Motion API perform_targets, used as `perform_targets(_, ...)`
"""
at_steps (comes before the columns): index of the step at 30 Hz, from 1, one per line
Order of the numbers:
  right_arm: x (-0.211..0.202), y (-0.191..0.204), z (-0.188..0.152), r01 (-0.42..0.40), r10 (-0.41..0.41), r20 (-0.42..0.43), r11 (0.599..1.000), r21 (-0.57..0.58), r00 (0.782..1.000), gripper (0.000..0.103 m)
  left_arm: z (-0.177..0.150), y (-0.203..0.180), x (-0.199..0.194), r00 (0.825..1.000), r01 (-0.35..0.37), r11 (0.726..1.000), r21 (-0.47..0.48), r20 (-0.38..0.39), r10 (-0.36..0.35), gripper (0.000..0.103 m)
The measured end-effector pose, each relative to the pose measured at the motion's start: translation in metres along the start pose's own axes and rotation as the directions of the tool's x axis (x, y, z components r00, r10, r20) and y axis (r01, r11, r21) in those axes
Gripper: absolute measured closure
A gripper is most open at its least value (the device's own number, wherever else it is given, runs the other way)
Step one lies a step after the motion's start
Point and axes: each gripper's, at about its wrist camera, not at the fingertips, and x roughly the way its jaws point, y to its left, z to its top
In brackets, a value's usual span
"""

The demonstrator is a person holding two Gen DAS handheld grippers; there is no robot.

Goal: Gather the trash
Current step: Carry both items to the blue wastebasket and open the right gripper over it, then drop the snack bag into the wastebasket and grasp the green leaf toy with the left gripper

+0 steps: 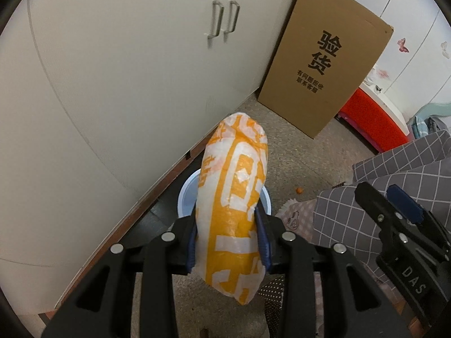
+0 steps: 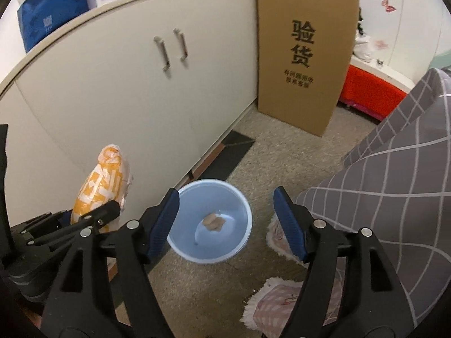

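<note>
Left wrist view is showing the left gripper [image 1: 229, 242] clenching an orange-and-white wrapper [image 1: 234, 197], its pads pressing both sides, and hanging it over the blue bin [image 1: 184, 197] standing on the floor by the white cabinet [image 1: 126, 84]. Moving right, the right gripper [image 2: 227, 221] is standing released with nothing between its jaws, hovering above the same bin, where a small brown scrap [image 2: 213, 222] is already lying. By my judgement, one piece is binned and the wrapper is awaiting its drop; an orange crumb [image 1: 298, 189] is lying farther right.

One orange-and-white wrapper [image 1: 234, 197], one blue bin [image 2: 210, 221], one cardboard box [image 2: 303, 53], two slippers [image 2: 282, 307].
</note>
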Motion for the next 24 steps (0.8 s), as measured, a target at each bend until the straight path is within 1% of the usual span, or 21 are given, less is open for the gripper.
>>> perform_targets(4,-0.013,-0.008,0.004,0.016,-0.019,0.067,0.999,0.045,0.998,0.031,0.01,-0.005,-0.003,1.0,0.009,1.0,0.013,0.025,-0.009,0.066)
perform_targets(5,-0.017,-0.011,0.006,0.013,-0.018,0.084,0.998,0.063,0.996,0.031,0.014,-0.006,-0.004,0.999,0.011,1.0,0.015,0.037,-0.012,0.061)
perform_targets(6,-0.021,-0.013,0.006,0.012,-0.02,0.101,0.997,0.077,0.995,0.031,0.02,-0.008,-0.005,0.999,0.013,1.0,0.01,0.05,-0.013,0.053)
perform_targets(7,-0.024,-0.014,0.006,0.015,-0.025,0.116,0.996,0.086,0.993,0.03,0.022,-0.008,-0.007,0.998,0.01,1.0,0.004,0.059,-0.01,0.03)
perform_targets(8,-0.028,-0.016,0.007,0.023,-0.035,0.131,0.995,0.095,0.991,0.03,0.026,-0.007,-0.01,0.996,0.0,1.0,-0.015,0.091,0.001,0.019)
perform_targets(9,-0.03,-0.017,0.008,0.024,-0.038,0.139,0.995,0.101,0.99,0.03,0.028,-0.007,-0.013,0.993,-0.002,1.0,-0.026,0.117,0.005,0.019)
perform_targets(10,-0.032,-0.018,0.008,0.022,-0.038,0.146,0.994,0.106,0.989,0.029,0.03,-0.007,-0.015,0.992,-0.002,0.999,-0.033,0.127,0.006,0.019)
perform_targets(12,-0.035,-0.02,0.008,0.023,-0.04,0.146,0.993,0.113,0.988,0.029,0.03,-0.005,-0.018,0.994,-0.009,0.999,-0.044,0.105,0.014,0.019)
perform_targets(14,-0.039,-0.021,0.008,0.018,-0.035,0.145,0.993,0.116,0.989,0.028,0.027,-0.004,-0.025,0.993,-0.012,0.998,-0.055,0.114,0.019,0.019)
perform_targets(19,-0.053,-0.018,0.004,0.006,-0.022,0.142,0.994,0.113,0.99,0.028,0.012,-0.003,-0.055,0.989,-0.04,0.998,-0.05,0.141,0.047,0.019)
perform_targets(24,-0.079,-0.011,0.004,-0.026,0.009,0.164,0.995,0.099,0.986,0.028,0.002,-0.001,-0.091,0.984,-0.028,0.997,-0.07,0.176,0.039,0.019)
